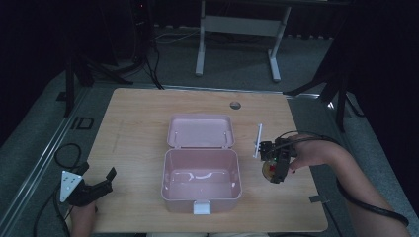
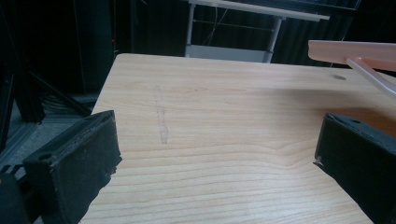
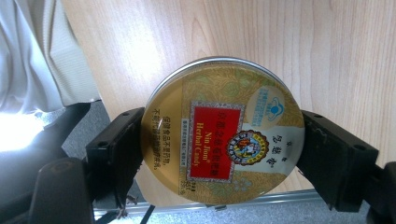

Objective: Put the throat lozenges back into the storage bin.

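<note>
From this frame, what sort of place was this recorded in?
Probably a lab or recording studio: a light wooden table ringed by black tripod stands, floor cables and dark curtains, with a handheld right gripper holding a round candy tin.

Open box (image 1: pixel 201 185) mid-table (image 1: pixel 138 118); tin (image 1: pixel 269 169) in right gripper (image 1: pixel 274 168) just right of it; left gripper (image 1: pixel 106 181) far left.

I see a round gold candy tin (image 3: pixel 223 131) with a red label, lid facing me, clamped at its rim in my right hand-held gripper (image 1: pixel 277 165), just right of the open pink box (image 1: pixel 201 185) on the desk (image 1: pixel 133 133)
</note>
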{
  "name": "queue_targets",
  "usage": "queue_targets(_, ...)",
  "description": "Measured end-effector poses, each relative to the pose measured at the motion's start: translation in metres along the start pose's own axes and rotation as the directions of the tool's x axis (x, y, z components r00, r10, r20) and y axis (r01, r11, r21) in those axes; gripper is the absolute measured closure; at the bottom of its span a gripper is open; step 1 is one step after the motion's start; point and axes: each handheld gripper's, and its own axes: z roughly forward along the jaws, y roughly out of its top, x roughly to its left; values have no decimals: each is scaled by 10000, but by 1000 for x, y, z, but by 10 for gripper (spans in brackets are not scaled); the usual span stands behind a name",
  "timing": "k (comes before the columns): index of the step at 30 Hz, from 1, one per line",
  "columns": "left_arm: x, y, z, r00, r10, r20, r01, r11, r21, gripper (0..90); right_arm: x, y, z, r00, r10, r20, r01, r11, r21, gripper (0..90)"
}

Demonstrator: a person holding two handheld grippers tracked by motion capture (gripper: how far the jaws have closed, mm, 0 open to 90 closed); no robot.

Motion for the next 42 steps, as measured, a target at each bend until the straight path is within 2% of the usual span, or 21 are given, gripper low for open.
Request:
queue_targets(9,0,0,0,10000,5,-12,-5,10000,-1,3,9,12,-10,9997,-239,-110,236,9994,-267,199)
queue_targets(20,0,0,0,10000,11,13,-11,10000,-10,3,18,40,-23,9959,-902,0,900,9938,-654,200)
queue_targets(31,0,0,0,10000,7,55,-7,10000,10,3,32,82,-30,9850,-1721,-102,1710,9831,-660,199)
queue_targets(33,0,0,0,10000,6,55,-6,10000,3,3,35,88,-31,9845,-1749,-136,1737,9827,-646,200)
queue_targets(42,0,0,0,10000,-12,66,12,10000,-10,4,50,116,-33,9733,-2295,-105,2278,9699,-858,200)
